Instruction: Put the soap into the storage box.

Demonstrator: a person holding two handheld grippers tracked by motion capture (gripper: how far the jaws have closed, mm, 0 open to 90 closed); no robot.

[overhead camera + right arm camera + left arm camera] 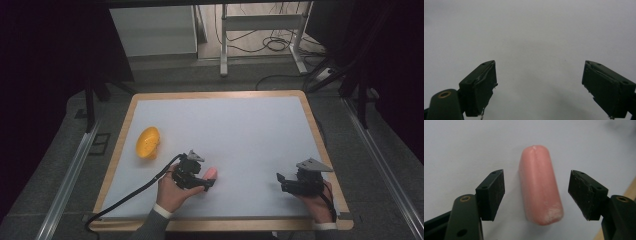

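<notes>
High view: your left tongs (209, 183) sat low on the bench (225, 140), near its front edge and left of centre, with your left hand (172, 192) wrapped round the body from below. A pink sausage (210, 174) lay on the white bench top right at the tongs' tip, its far end poking out past the black jaws. A yellow bowl (148, 142) stood tipped on its side near the left edge of the bench, well apart from the sausage. Your right tongs (281, 180) rested over the front right part of the bench, held by your right hand (315, 200), with bare white surface ahead of them. A black cable (135, 192) trailed from the left tongs down to the front left corner.

Left gripper view: your left tongs (536, 192) stood wide open, one jaw on each side of the sausage (539, 185), with clear white gaps between both pads and the pink skin. The sausage lay lengthwise between the jaws, untouched, its near end scuffed whitish.

Right gripper view: your right tongs (539, 87) were spread wide and held nothing, with plain white bench between the jaws. The pads looked worn and frayed at the edges.

No brand, label or writing could be read anywhere.
</notes>
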